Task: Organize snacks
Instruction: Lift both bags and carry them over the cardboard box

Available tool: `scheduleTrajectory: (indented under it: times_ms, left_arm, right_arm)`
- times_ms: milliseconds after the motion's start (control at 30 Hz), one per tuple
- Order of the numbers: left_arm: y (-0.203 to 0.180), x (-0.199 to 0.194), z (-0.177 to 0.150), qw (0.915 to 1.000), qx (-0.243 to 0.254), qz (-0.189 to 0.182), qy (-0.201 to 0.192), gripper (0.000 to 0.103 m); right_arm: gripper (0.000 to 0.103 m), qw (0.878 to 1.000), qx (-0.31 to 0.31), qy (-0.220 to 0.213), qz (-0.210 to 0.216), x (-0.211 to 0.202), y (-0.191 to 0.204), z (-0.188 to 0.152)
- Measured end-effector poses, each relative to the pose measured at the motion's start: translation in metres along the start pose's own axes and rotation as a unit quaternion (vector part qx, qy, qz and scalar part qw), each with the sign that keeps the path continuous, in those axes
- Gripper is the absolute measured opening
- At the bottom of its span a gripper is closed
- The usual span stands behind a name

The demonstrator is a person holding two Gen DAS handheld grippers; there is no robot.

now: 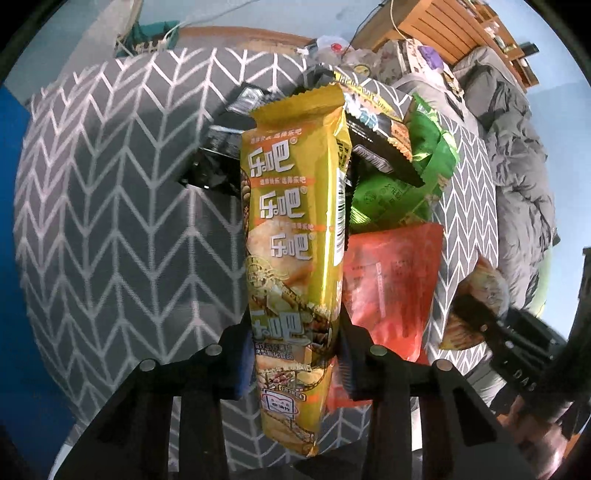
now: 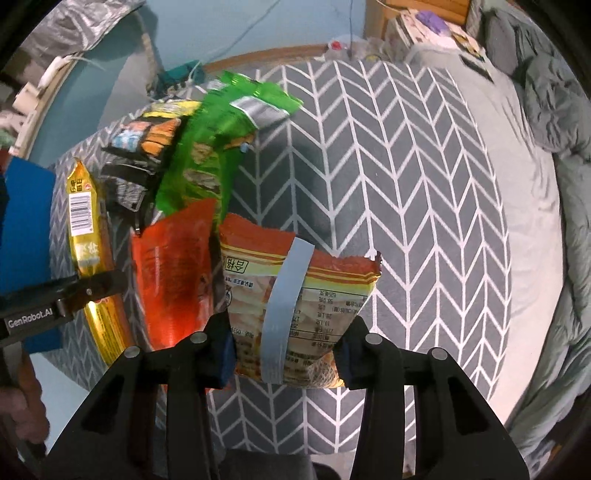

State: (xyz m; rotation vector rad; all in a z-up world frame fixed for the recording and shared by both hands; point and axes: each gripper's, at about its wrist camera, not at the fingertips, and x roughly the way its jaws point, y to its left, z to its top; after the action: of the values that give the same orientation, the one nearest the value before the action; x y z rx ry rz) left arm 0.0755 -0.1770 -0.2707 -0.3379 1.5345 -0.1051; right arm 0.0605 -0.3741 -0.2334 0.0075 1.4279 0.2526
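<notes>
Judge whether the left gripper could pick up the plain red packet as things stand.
Probably not yet. The left gripper is shut on the yellow snack pack, so its fingers are occupied. The red packet lies close beside it, uncovered on top, so the way looks free once the yellow pack is released.

Surface: a bed spread with a grey cover (image 2: pixel 388 177) patterned in white chevron lines, with a plain pale sheet (image 2: pixel 517 236) along its right side and a rumpled grey quilt (image 2: pixel 554 96) heaped at the far right. Surroundings: a pale blue wall (image 2: pixel 229 26) beyond the far edge, white cables (image 2: pixel 255 26) trailing across it, a wooden bed rim (image 2: pixel 266 54) curving along the far side, a wooden slatted headboard or shelf unit (image 1: pixel 447 22) at the far right, and a solid blue panel (image 1: pixel 14 229) at the left. Light: even, soft and cool in tone, with faint shadows on the cover.
</notes>
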Motion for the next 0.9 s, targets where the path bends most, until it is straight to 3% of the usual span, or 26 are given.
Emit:
scheduleTrajectory:
  times_ms: [233,900]
  left_arm:
    - [0.012,-0.028,-0.006,0.9996,0.019,0.014,-0.012,0.038]
    - [0.064,-0.096,-0.030,0.9985,0.025,-0.010,-0.047,0.032]
  right_arm:
    - [0.041,0.999,-0.031,-0.013,0.007,-0.024,0.014,0.003]
    - [0.040,0.993,-0.104,-0.047,0.029,-0.052,0.080,0.010]
